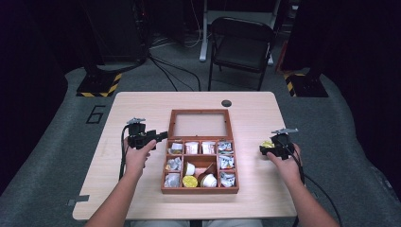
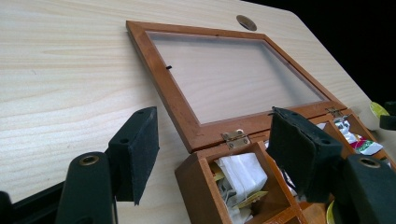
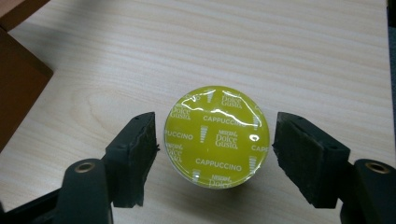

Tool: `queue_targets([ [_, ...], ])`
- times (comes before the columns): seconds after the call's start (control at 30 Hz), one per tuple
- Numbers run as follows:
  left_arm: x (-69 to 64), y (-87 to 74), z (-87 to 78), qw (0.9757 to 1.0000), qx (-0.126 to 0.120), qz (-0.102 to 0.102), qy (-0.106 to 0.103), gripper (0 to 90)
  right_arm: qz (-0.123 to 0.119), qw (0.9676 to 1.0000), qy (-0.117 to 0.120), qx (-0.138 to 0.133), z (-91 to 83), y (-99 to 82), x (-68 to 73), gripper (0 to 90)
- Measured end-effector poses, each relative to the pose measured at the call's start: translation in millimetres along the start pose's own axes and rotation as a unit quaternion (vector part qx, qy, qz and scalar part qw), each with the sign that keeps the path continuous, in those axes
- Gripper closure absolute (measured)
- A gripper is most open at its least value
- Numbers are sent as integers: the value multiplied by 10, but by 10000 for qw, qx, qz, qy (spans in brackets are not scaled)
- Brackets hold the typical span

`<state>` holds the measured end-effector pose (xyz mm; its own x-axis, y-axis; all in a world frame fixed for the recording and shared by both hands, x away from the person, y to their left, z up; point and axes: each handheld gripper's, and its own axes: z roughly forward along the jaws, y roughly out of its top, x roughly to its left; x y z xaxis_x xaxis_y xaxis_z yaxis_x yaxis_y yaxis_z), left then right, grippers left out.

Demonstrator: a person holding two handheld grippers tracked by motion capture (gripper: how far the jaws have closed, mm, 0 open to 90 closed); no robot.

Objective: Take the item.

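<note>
Glossy yellow foil tops the capsule [image 3: 216, 136], catching glare on the matt pale wood-grain table [image 3: 280, 51]. Beside it, the box [image 2: 201, 179] shows smooth reddish wood, brass-looking hinges, a clear pane. Jaw pads: rough black foam.

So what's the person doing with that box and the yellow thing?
A person sits at a table with a gripper in each hand. An open wooden box full of little packets and coffee pods sits in the middle, its lid lying flat behind it. The right gripper is around a yellow coffee pod standing on the table right of the box; its jaws are apart, with a gap on one side, so it isn't squeezing the pod. The left gripper waits open by the box's back left corner, holding nothing.
</note>
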<state>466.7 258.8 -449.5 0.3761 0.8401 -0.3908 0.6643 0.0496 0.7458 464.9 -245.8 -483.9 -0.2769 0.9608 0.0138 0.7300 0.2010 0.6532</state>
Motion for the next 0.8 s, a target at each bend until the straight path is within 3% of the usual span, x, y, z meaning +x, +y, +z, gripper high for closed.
queue_targets([
  [0.23, -4, -5, -1, 10000, 3, -23, -26, 332, -44, 9998, -35, -181, -77, 49, 23, 282],
  [0.53, -14, 20, 1, 10000, 14, 67, 21, 332, 76, 9989, 272, -373, -205, 179, 126, 289],
  [0.7, -48, 50, 11, 9997, 67, 244, 58, 327, -45, 9978, 458, -483, -273, 282, 221, 290],
  [0.8, -45, 62, 7, 9997, 42, 229, 0, 322, -90, 9970, 527, -563, -302, 323, 318, 290],
])
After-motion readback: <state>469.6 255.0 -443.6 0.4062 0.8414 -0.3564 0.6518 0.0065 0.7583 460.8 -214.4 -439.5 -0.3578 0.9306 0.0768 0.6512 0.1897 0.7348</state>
